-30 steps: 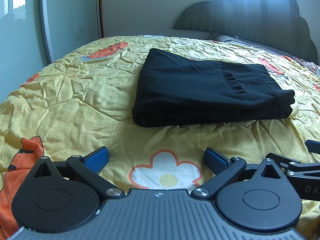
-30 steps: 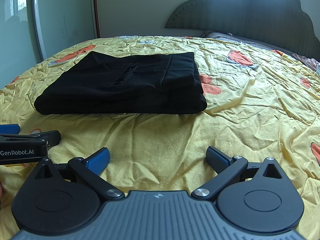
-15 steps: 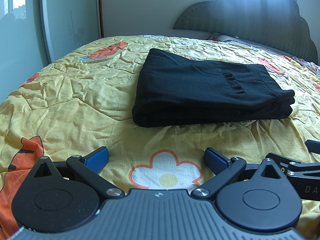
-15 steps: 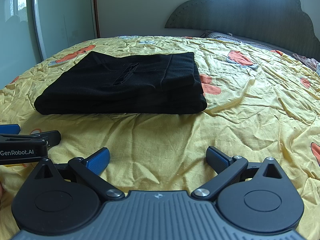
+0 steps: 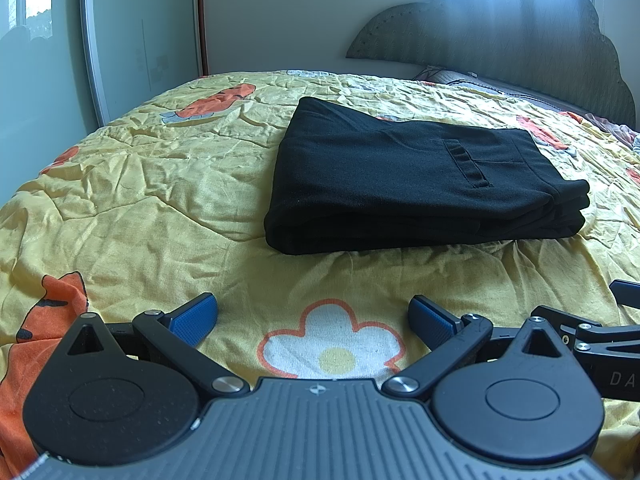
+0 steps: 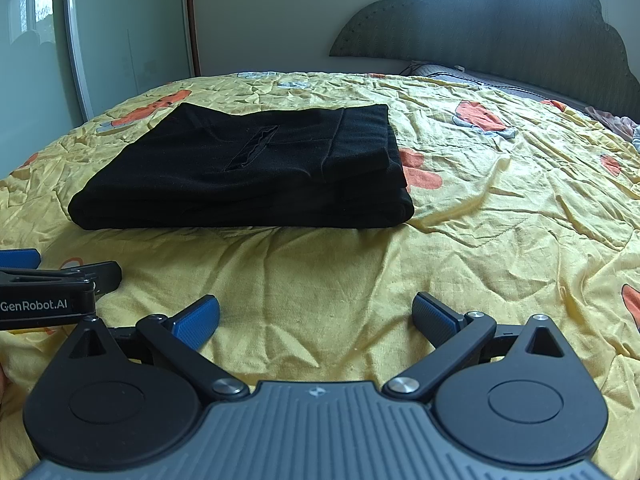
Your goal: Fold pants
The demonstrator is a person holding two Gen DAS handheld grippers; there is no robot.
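Note:
The black pants [image 5: 416,176] lie folded in a neat rectangular stack on the yellow bedspread [image 5: 160,184]; they also show in the right wrist view [image 6: 248,172]. My left gripper [image 5: 312,316] is open and empty, resting low on the bed short of the stack's near edge. My right gripper [image 6: 316,314] is open and empty too, also short of the stack. Part of the right gripper [image 5: 592,332] shows at the right of the left wrist view, and part of the left gripper [image 6: 44,288] at the left of the right wrist view.
The bedspread [image 6: 500,208] is wrinkled, with orange and white flower prints. A dark padded headboard [image 6: 500,36] and a pillow [image 5: 460,78] are at the far end. A glass sliding door [image 5: 60,60] stands along the bed's left side.

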